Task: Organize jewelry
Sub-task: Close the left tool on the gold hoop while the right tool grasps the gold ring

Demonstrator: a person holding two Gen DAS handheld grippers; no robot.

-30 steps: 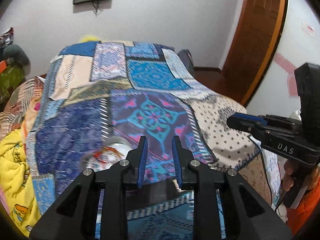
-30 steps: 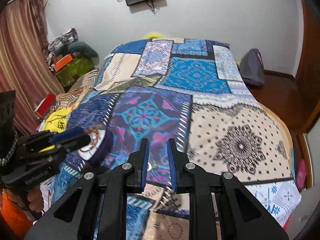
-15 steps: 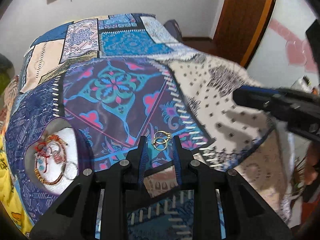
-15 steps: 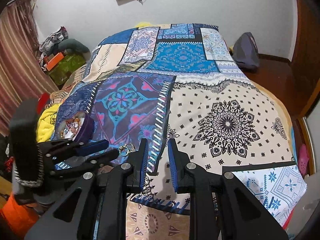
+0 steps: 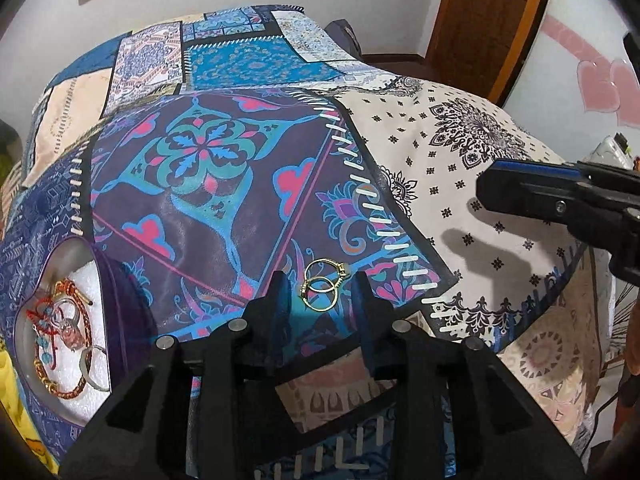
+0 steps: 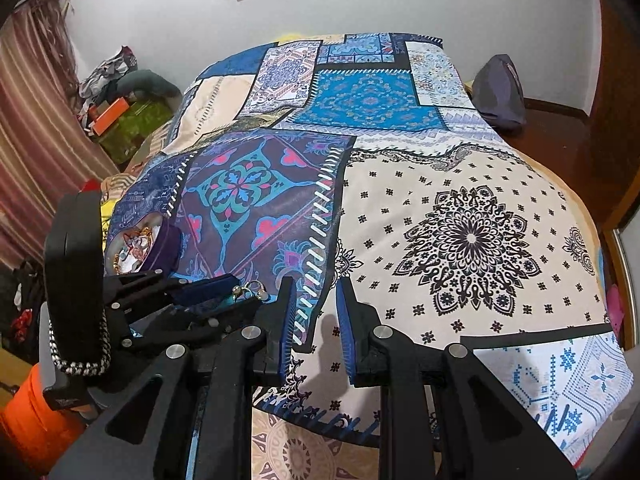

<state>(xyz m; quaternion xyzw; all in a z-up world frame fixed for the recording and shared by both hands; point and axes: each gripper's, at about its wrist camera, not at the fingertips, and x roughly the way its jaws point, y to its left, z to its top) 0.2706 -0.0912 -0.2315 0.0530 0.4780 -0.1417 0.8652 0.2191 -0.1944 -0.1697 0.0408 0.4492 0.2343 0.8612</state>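
We hold the left gripper (image 5: 320, 296) low over the patchwork bedspread (image 5: 460, 168), near its front edge, and its jaws are opening with a pair of gold hoop earrings (image 5: 322, 284) lying on the purple patch between the blue fingertips (image 5: 280, 296), the pads not pressing on them. To the left, close to the bedspread's left edge, sits the round purple jewelry box (image 5: 116, 320), its white lining holding a braided red bracelet (image 5: 60, 344) and a few rings. Our right gripper (image 6: 316, 316) hangs over the cream patch just right of the earrings, jaws a narrow gap apart and grasping nothing. From its view the earrings (image 6: 250, 290) show just beyond the left gripper's tips (image 6: 216, 286).
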